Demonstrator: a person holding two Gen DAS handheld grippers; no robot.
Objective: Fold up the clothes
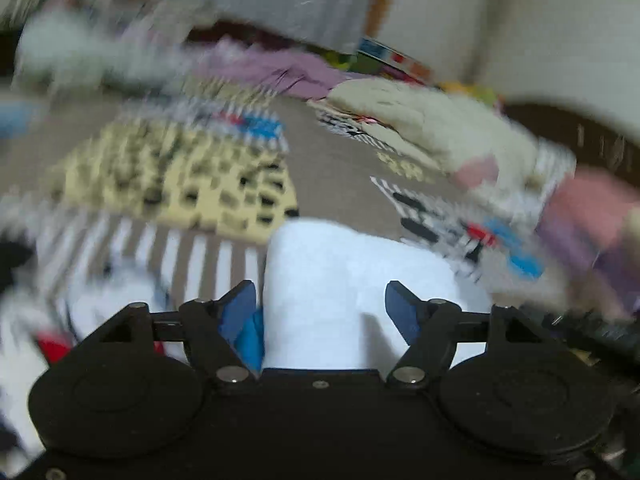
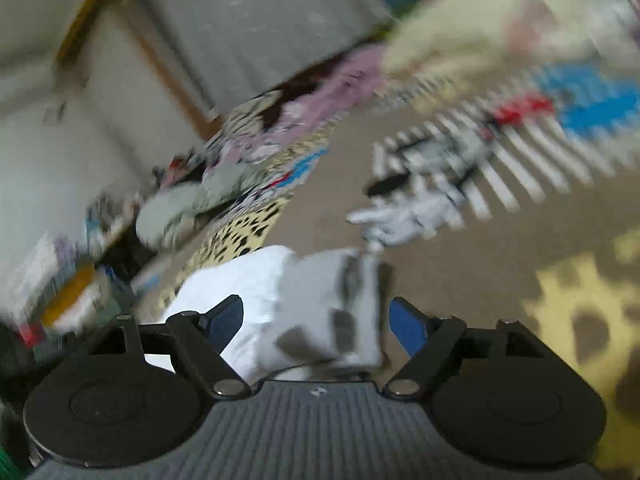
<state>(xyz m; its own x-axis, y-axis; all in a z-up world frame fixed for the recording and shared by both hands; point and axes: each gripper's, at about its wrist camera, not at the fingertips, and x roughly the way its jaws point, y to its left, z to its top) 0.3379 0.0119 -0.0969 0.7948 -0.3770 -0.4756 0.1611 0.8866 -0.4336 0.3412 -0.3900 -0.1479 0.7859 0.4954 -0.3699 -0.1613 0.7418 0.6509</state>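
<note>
A white garment (image 1: 340,280) bulges up between the blue pads of my left gripper (image 1: 320,296). Its jaws stand wide apart, and the left pad (image 1: 240,308) is close to the cloth's edge. In the right wrist view a white garment with grey print (image 2: 288,304) lies between the spread fingers of my right gripper (image 2: 316,312). Neither pad (image 2: 406,322) visibly presses on it. Both views are smeared by motion, so I cannot tell whether this is one garment or two.
A patterned play mat (image 1: 180,184) with yellow spotted, striped and brown patches covers the floor. A heap of cream and pink clothes (image 1: 440,128) sits at the right, purple cloth (image 1: 288,68) at the back. A grey-green garment (image 2: 188,200) and clutter lie at the left.
</note>
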